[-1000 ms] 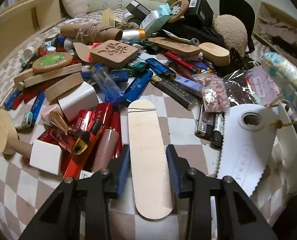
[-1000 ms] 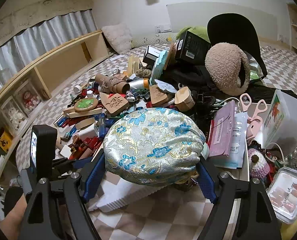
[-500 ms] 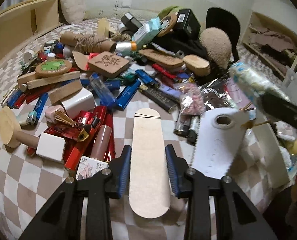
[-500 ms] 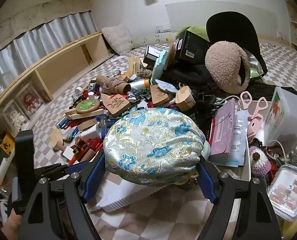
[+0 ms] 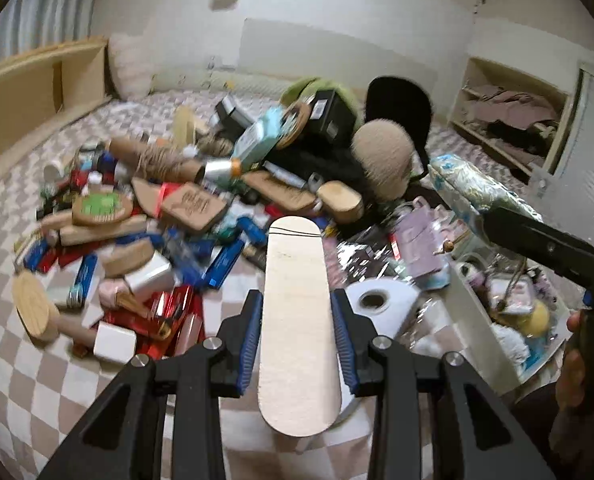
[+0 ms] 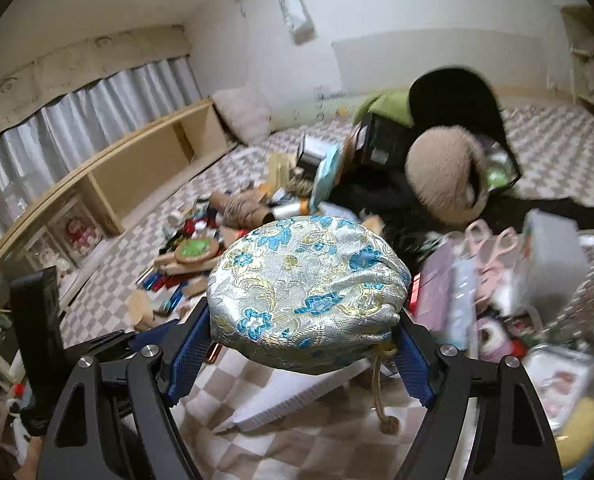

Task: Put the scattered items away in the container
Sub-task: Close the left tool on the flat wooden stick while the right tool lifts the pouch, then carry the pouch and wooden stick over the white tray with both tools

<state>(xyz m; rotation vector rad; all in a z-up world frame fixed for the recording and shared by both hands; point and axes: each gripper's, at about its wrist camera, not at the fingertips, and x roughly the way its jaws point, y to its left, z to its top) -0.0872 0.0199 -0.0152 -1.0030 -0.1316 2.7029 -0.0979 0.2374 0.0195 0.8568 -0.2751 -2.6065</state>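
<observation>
Motion blur smears the pile of scattered lighters and wooden pieces point(image 5: 145, 236), so no label or writing can be read. The left gripper point(image 5: 297, 332) pinches a flat, round-ended pale wooden board point(image 5: 295, 304) by its edges above the checkered cloth point(image 5: 25, 376). The right gripper point(image 6: 303, 344) clamps a silver brocade pouch with blue flowers point(image 6: 307, 284) beside the cluttered white container point(image 5: 473, 320).
</observation>
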